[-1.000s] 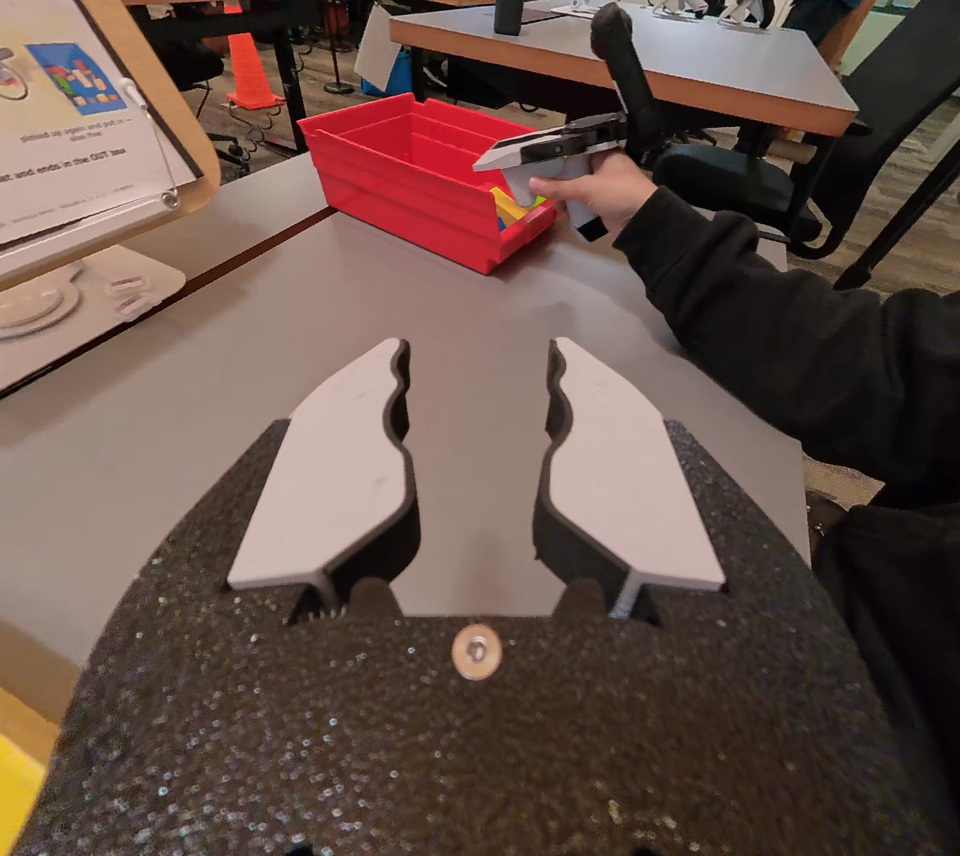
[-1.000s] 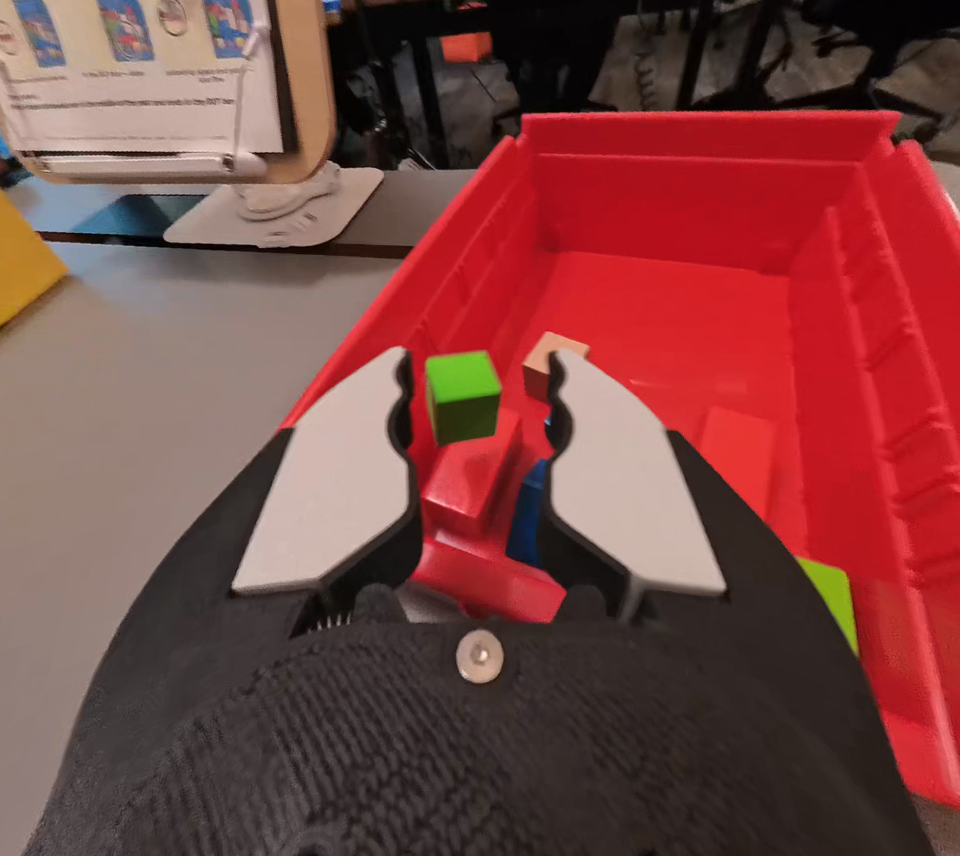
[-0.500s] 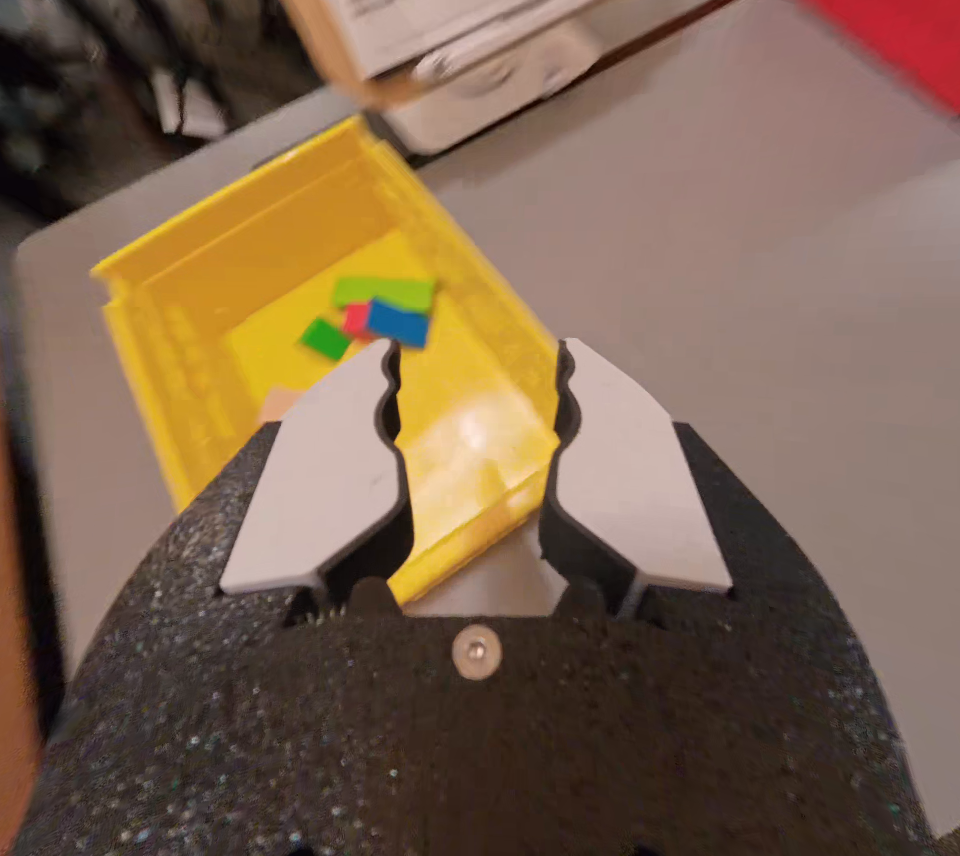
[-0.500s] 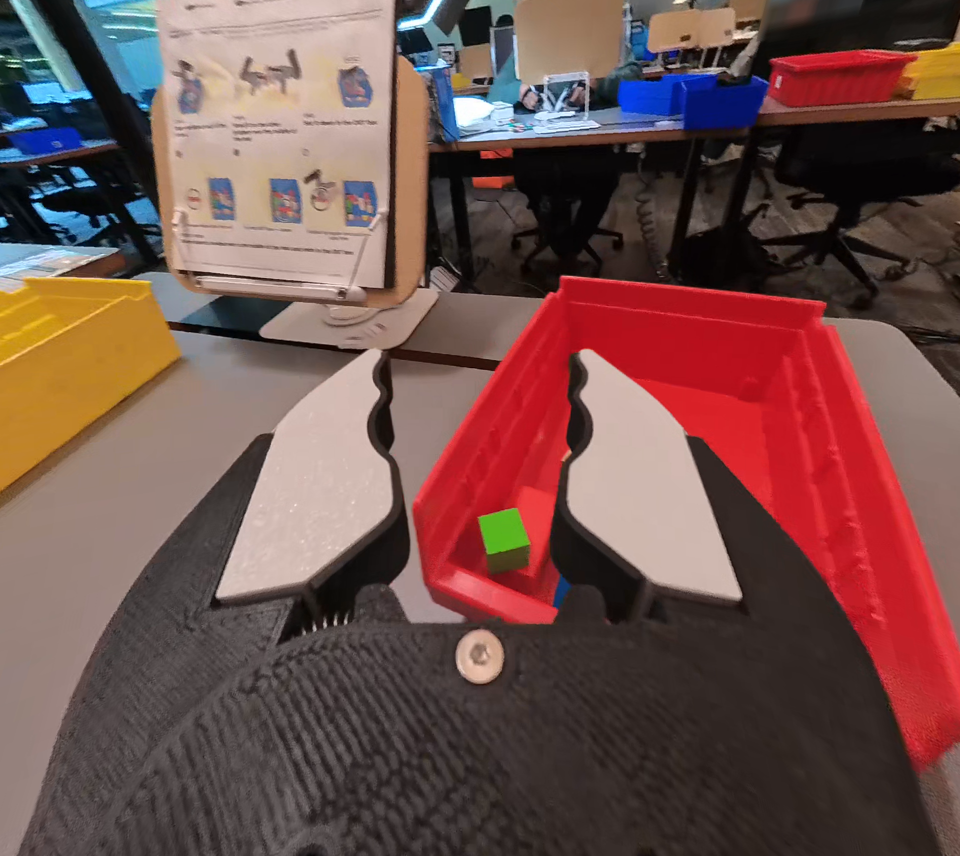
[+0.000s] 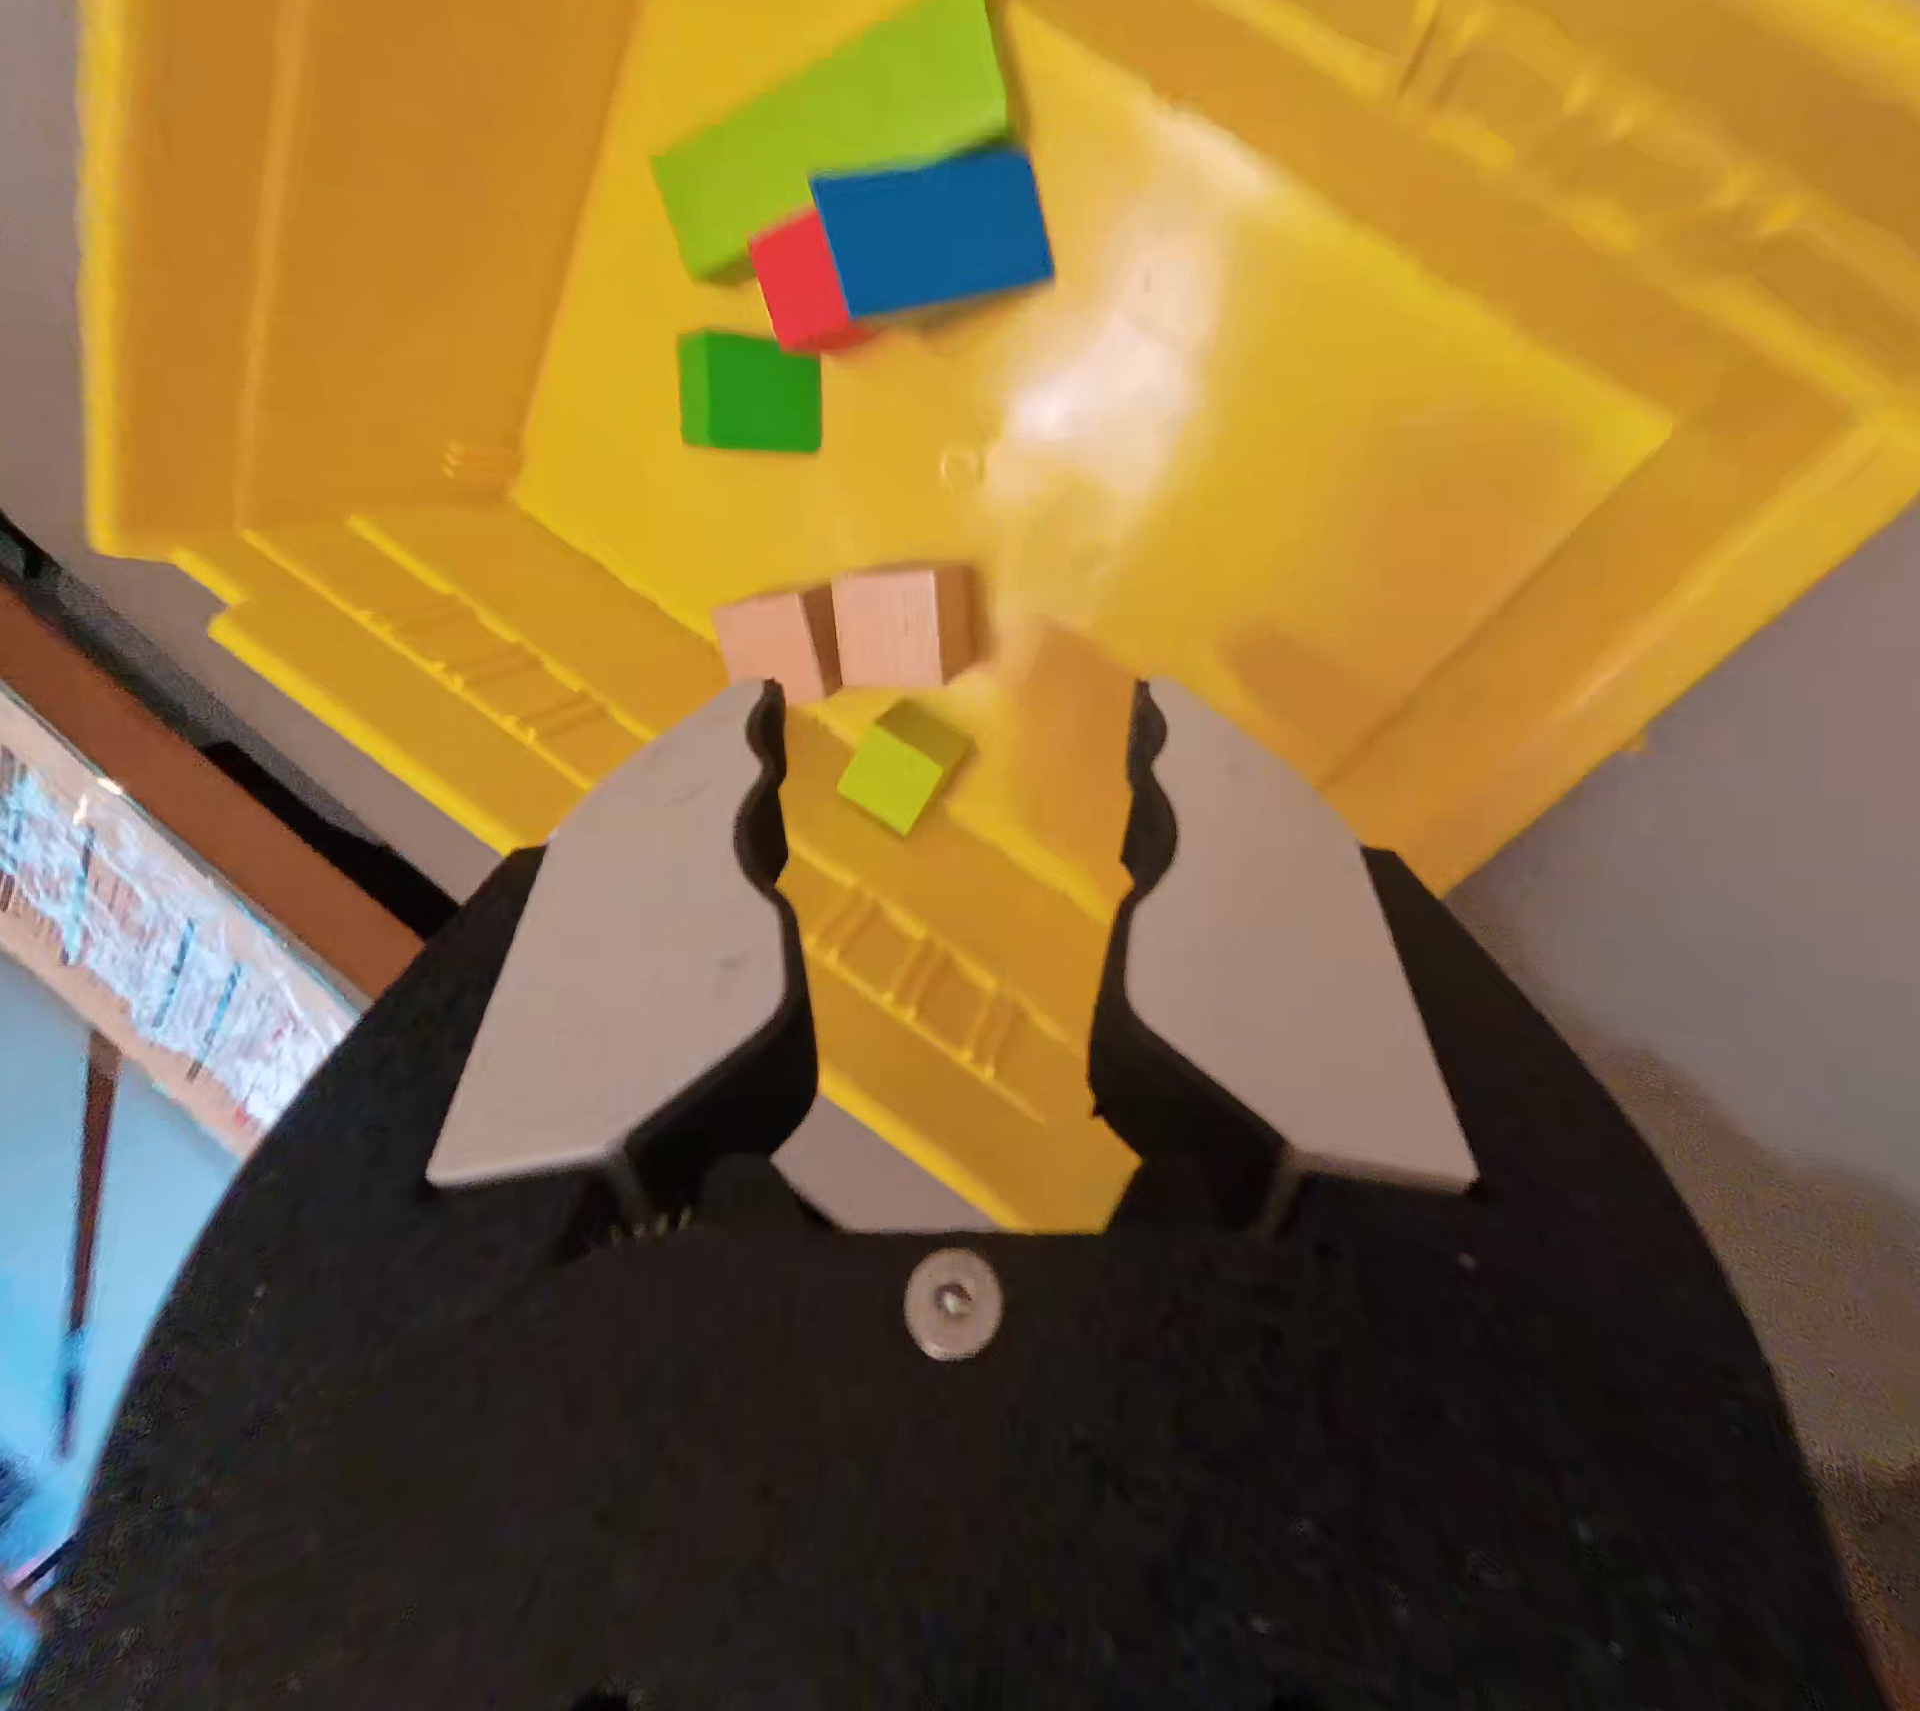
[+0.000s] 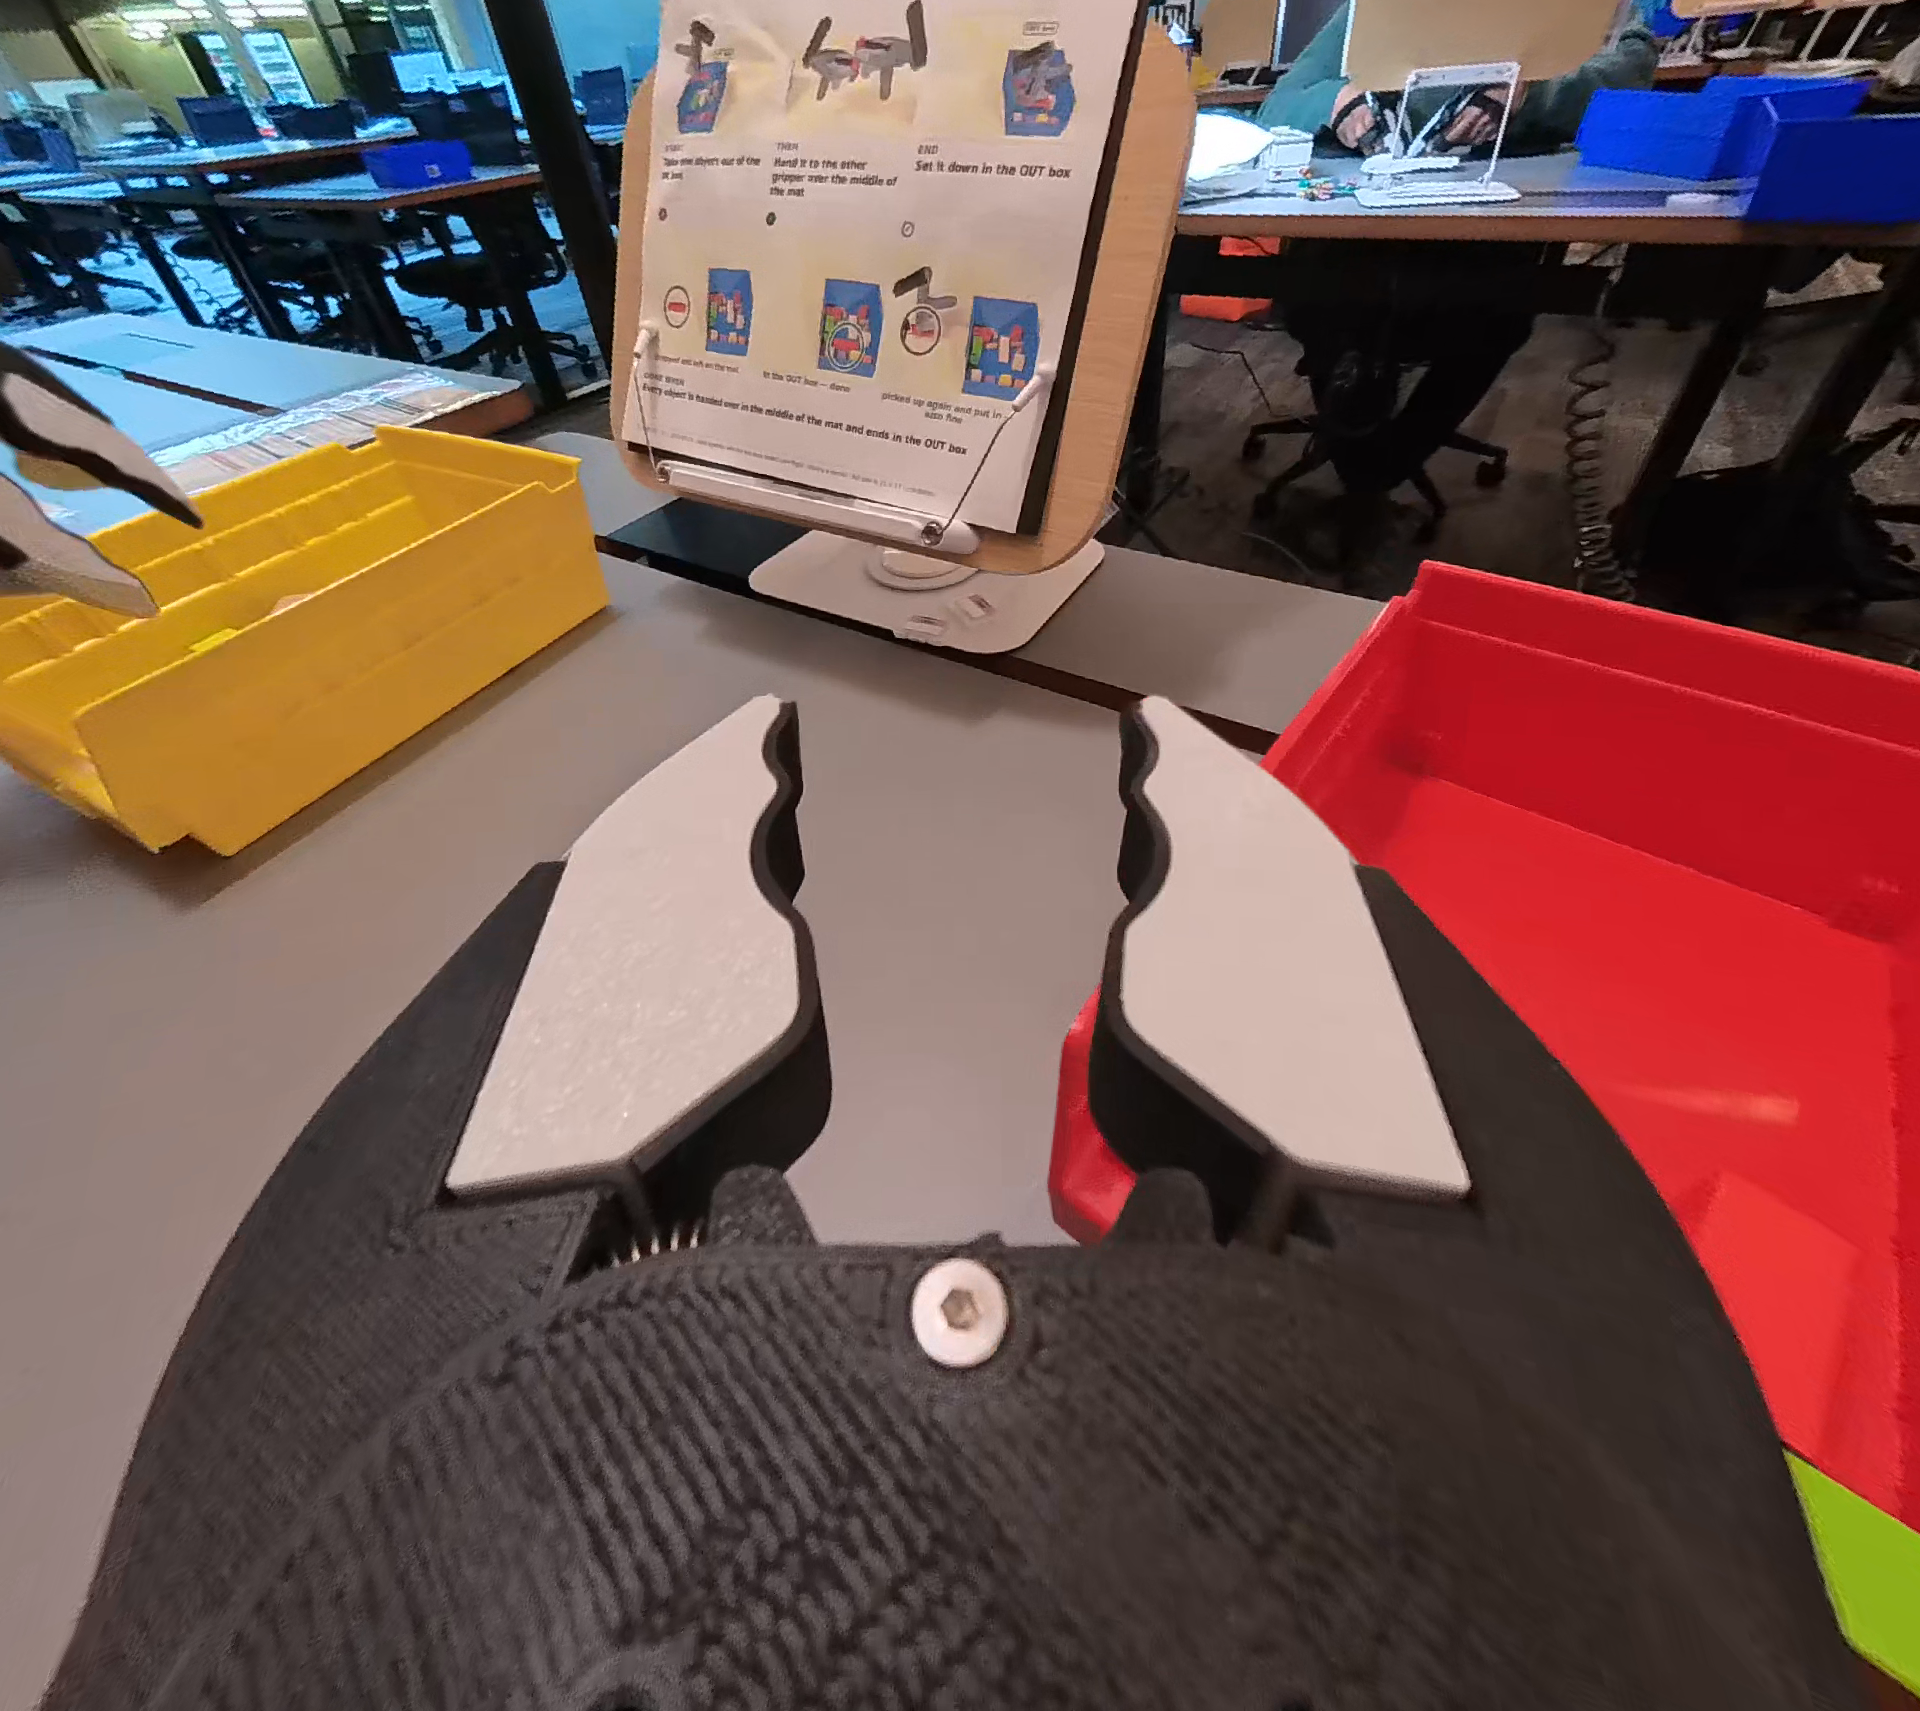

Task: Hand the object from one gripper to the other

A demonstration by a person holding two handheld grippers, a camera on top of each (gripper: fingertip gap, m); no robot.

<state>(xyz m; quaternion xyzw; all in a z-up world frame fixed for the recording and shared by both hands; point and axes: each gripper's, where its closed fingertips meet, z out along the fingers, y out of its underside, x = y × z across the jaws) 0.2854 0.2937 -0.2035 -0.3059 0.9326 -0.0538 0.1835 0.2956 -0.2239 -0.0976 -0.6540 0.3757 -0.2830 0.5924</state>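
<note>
Both tools stand wide and hold nothing: the left tool (image 5: 951, 726) hangs over the yellow bin (image 5: 1351, 518), a small lime cube (image 5: 899, 778) lying loose on the bin floor between its fingertips, though blur makes that hard to confirm. The right tool (image 6: 961, 726) waits over bare desk (image 6: 312, 934), the red bin (image 6: 1558, 882) just to its right. No block is picked up yet, so grasp, handover and set-down all seem left.

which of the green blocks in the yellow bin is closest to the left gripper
The small lime-green cube, lying just beyond the open left gripper; the other green blocks lie farther back.
</note>
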